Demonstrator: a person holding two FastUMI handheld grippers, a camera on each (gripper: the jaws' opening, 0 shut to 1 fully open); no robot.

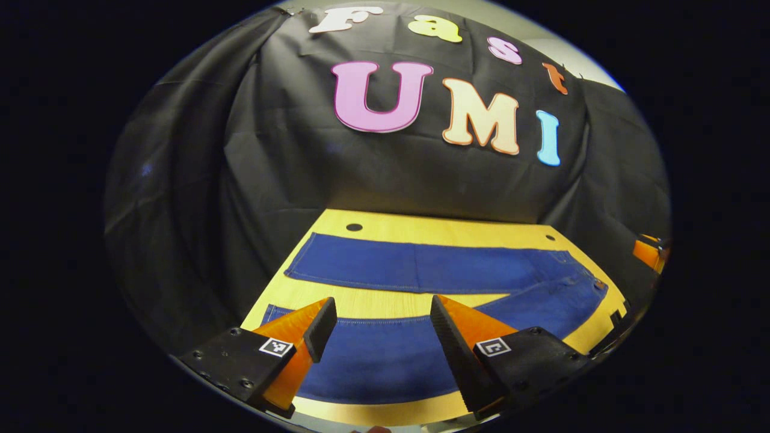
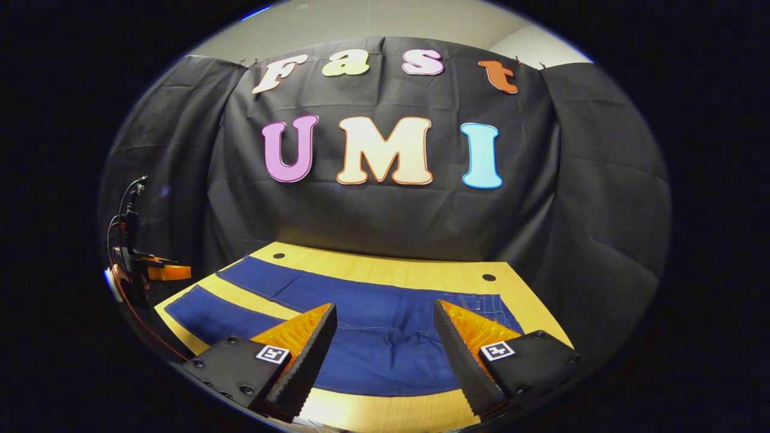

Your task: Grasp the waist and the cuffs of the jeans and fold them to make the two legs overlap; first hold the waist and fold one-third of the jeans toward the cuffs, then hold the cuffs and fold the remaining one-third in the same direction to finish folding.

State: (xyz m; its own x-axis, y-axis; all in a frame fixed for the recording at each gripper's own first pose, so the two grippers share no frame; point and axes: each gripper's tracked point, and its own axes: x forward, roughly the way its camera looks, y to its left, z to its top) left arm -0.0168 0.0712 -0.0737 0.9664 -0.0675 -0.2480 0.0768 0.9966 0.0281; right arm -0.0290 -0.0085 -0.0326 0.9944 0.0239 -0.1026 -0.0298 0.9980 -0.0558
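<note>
Blue jeans [image 1: 421, 270] lie flat on the wooden table, both legs spread apart, cuffs to the left and the waist [image 1: 592, 282] at the right. In the left gripper view my left gripper [image 1: 382, 328] hovers open above the near leg [image 1: 385, 355], nothing between its fingers. The right gripper view has the jeans [image 2: 373, 337] with the waist [image 2: 490, 307] on the right and the legs running left. My right gripper [image 2: 384, 337] hangs open over the seat area, holding nothing. The left gripper [image 2: 144, 270] appears at the far left of that view, beyond the cuffs.
The yellow wooden table [image 1: 421, 225] has small round holes [image 1: 354, 227] near its far edge. Black cloth walls close in the back and sides. A strip of bare wood [image 2: 385, 409] runs along the near edge.
</note>
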